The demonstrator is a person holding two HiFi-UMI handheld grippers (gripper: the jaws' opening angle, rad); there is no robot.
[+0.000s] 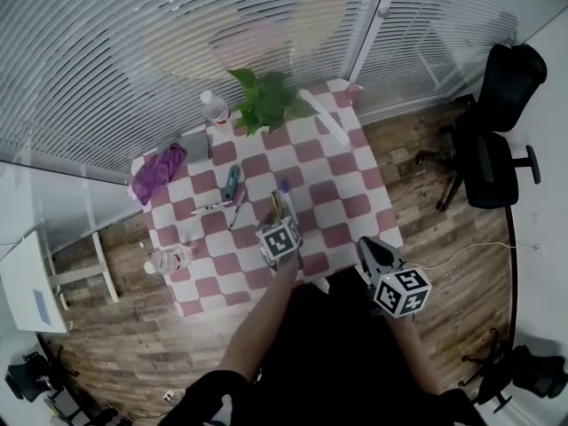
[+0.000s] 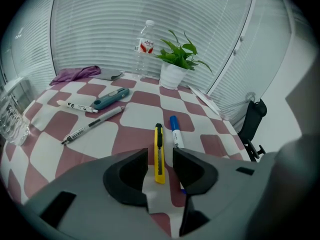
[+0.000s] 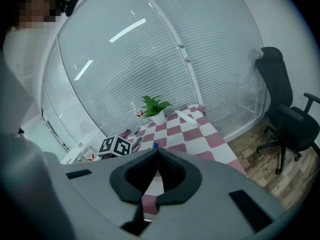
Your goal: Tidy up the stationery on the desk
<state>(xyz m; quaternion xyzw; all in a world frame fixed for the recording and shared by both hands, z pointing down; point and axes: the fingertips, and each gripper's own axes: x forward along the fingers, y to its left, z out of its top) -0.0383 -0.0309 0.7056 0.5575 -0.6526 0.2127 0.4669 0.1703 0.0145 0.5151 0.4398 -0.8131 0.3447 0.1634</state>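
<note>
Nearest, at 4 o'clock off the tabletop's (image 2: 135, 134) front edge, the right gripper (image 3: 156, 151) hangs clenched on nothing, its jaws touching. The left gripper (image 2: 160, 155) is released, with its jaws standing apart on either side of the near end of a yellow utility knife (image 2: 159, 159). The knife lies flat on the tabletop, pointing to 12 o'clock. A blue marker (image 2: 175, 131) lies just beside it at 1 o'clock, so the right jaw may catch or roll it on closing. Gripped only at its near end, the thin knife may also tip or slip. Farther off at 10 o'clock are a grey pen (image 2: 92, 125), a white marker (image 2: 75, 105) and a teal tool (image 2: 111, 98). Beyond them stands a potted plant (image 2: 176, 64).
</note>
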